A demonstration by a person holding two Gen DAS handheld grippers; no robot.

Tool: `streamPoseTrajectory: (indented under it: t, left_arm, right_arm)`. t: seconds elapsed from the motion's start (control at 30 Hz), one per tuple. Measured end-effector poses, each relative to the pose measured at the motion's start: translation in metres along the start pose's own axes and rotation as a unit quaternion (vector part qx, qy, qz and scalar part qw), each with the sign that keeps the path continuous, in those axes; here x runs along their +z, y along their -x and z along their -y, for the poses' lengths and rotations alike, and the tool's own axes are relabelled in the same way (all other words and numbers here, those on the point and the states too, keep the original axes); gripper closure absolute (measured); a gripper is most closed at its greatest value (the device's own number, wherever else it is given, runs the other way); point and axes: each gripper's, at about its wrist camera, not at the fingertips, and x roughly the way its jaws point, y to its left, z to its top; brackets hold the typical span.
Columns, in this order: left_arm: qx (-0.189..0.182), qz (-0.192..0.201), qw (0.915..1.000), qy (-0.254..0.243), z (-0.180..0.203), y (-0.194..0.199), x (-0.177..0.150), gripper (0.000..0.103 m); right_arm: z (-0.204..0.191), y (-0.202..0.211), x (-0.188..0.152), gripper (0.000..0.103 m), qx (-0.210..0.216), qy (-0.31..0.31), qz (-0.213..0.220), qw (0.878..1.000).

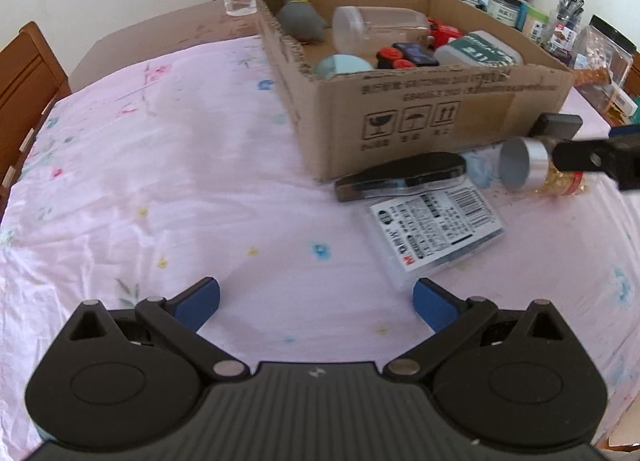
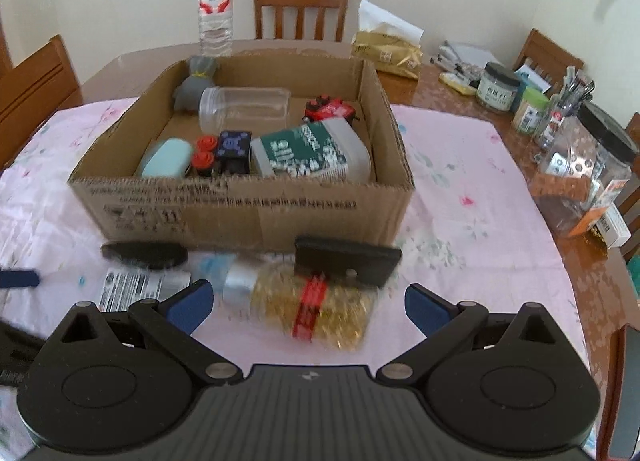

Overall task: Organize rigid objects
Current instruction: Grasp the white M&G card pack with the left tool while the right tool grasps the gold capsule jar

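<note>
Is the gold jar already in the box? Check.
No, the gold jar lies on its side on the cloth in front of the box.

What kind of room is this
Probably a home dining room: wooden chairs around a table under a floral cloth, with jars and a water bottle on it.

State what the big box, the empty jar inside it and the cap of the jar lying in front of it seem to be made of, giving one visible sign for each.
Box: corrugated cardboard, matte brown; fluted torn rim, printed handling symbols.
Empty jar: probably clear plastic; see-through, dull sheen.
Cap of the lying jar: looks like brushed metal or metallised plastic; silvery satin shine.
</note>
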Motion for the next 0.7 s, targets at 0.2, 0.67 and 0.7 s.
streamPoseTrajectory:
  t: [0.2,0.67,0.7]
  left_arm:
    - [-0.002,-0.001,1.0000,-0.003,-0.002,0.001,-0.001,0.001]
    - [0.019,0.004,0.9994,0.028,0.007,0.001,-0.003,0.000]
    - [0.021,0.004,0.9993,0.031,0.009,0.002,-0.003,0.000]
  right_arm:
    - [-0.014,-0.023,0.006,0.000,-0.022,-0.002,-0.001,1.000]
    - [0.031,-0.037,-0.024,0.000,-0.005,0.003,-0.054,0.999]
    - [0.035,-0.039,-0.026,0.000,0.000,0.005,-0.057,0.998]
